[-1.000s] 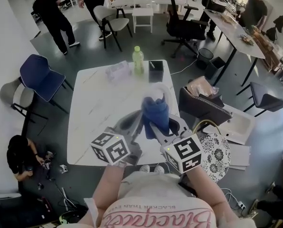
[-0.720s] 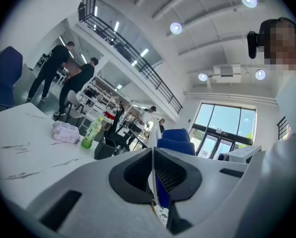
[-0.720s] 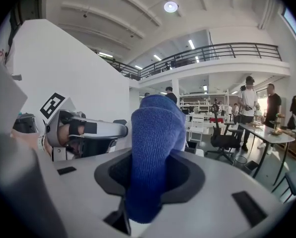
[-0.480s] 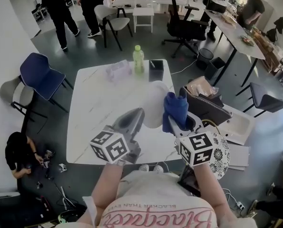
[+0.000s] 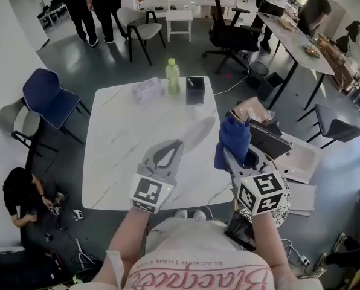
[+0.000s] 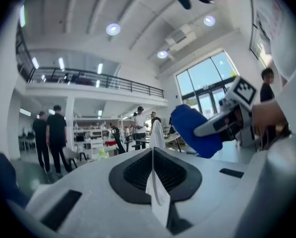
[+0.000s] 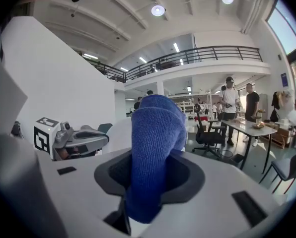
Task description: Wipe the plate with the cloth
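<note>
The left claw (image 5: 172,149) is pressed together on the rim of the white plate (image 5: 199,133). It holds the plate off the tabletop (image 5: 116,153), above the tabletop's right half. In the head view the plate shows nearly edge-on, as a thin pale sliver slanting up and to the right from the claw's tips. The left gripper view shows the same: the plate stands as a narrow white blade straight down the middle, with the two jaws tight against its faces.

The right claw (image 5: 231,156) pinches the blue cloth (image 5: 233,138). In the right gripper view the cloth is clamped between the jaws, bunched into a thick fold that rises above them, with a short end hanging below. The cloth sits just to the right of the plate, beyond the tabletop's right edge. A narrow gap shows between cloth and plate in both the head view and the left gripper view.

At the far end of the tabletop stand a green bottle (image 5: 173,75) and a black box (image 5: 195,90), side by side. A clear crumpled bag (image 5: 145,90) lies just to their left. A blue chair (image 5: 45,95) stands on the floor left of the tabletop.
</note>
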